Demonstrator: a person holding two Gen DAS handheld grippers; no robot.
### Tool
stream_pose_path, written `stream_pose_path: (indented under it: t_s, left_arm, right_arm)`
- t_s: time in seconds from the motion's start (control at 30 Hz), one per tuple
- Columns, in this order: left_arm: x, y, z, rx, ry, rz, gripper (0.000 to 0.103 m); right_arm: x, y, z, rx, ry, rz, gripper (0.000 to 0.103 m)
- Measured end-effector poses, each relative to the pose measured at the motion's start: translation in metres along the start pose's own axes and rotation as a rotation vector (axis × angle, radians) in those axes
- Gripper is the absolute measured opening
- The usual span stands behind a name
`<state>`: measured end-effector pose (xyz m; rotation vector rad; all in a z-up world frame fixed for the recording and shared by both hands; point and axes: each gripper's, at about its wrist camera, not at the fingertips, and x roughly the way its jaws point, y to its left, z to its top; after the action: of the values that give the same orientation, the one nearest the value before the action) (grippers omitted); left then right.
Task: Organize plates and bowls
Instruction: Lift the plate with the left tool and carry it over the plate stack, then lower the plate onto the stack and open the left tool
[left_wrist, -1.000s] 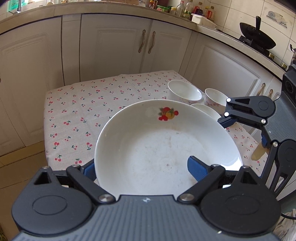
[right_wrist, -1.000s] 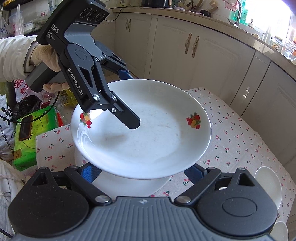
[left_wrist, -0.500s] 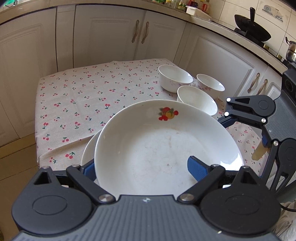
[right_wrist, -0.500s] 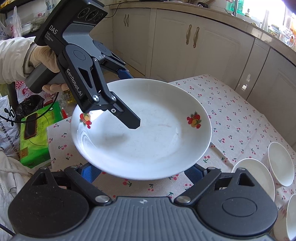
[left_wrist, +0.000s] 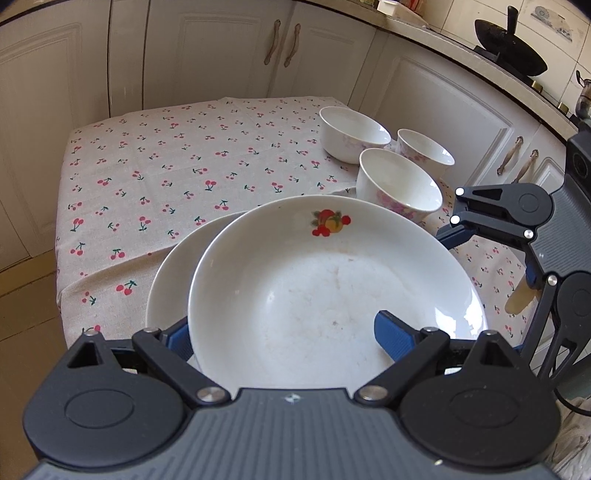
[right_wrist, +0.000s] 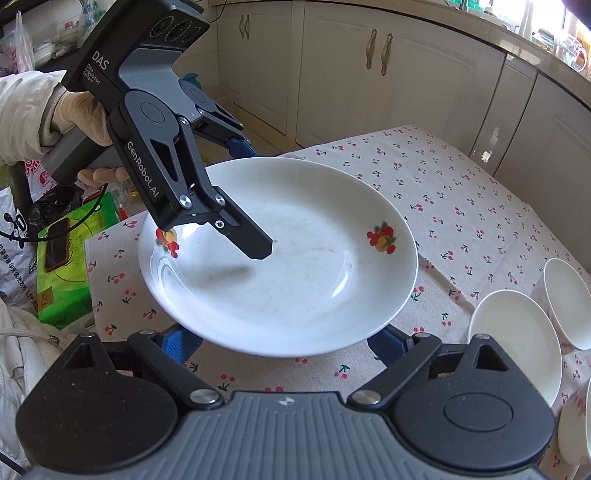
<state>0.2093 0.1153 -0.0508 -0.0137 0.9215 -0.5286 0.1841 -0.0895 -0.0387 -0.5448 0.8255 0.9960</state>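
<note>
A white deep plate with fruit prints is held above the cherry-print table. My left gripper is shut on its near rim, one finger above and one below; it also shows in the right wrist view clamping the plate. My right gripper is open, its blue fingers under the plate's near edge. A second white plate lies on the table below, partly hidden. Three white bowls stand at the table's right side.
The table has a cherry-print cloth. White kitchen cabinets surround it. A black wok sits on the counter. A green package and bags lie left of the table in the right wrist view.
Both grippers and the held plate have moved down and toward the table. The second plate below has come into the left wrist view and the bowls look closer.
</note>
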Motion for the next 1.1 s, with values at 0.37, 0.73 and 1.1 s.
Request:
stream_pose_path:
  t_s: [0.37, 0.73, 1.1]
  left_arm:
    - [0.0, 0.005, -0.004, -0.019, 0.018, 0.007, 0.096]
    - [-0.012, 0.011, -0.009, -0.054, 0.018, 0.005, 0.096]
    - [-0.018, 0.01, -0.012, -0.049, 0.016, 0.013, 0.096]
  right_arm:
    - [0.013, -0.005, 0.001, 0.012, 0.024, 0.008, 0.097]
    - [0.027, -0.006, 0.007, 0.008, 0.046, 0.023, 0.097]
    - [0.027, -0.004, 0.007, 0.006, 0.049, 0.012, 0.097]
